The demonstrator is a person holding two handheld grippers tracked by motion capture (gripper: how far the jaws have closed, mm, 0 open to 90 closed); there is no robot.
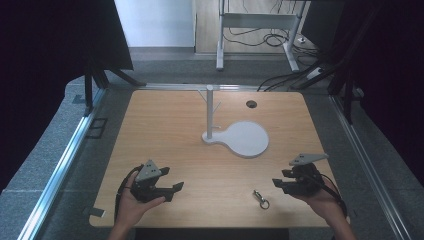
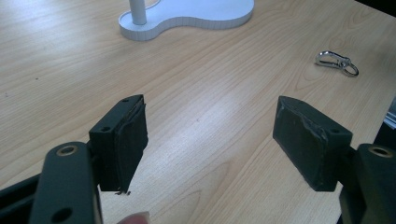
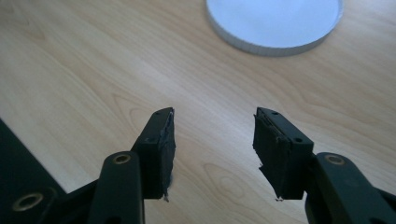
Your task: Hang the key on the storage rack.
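A small metal snap clip with a ring (image 1: 260,198) lies on the wooden table near the front edge, between the two hands; it also lies far right in the left gripper view (image 2: 336,62). My left gripper (image 1: 172,191) is held at the front left, open, with bare wood between its jaws (image 2: 210,135). At the front right, just right of the clip, my right gripper (image 1: 280,178) is open with nothing between its jaws (image 3: 214,135). A white stand (image 1: 209,112) with short pegs rises from a white base with a round dish (image 1: 247,140) mid-table.
The stand's post and base (image 2: 187,16) lie ahead of the left gripper; the round dish (image 3: 273,21) lies ahead of the right one. A cable hole (image 1: 251,104) sits at the back of the table. Metal rails run along both sides.
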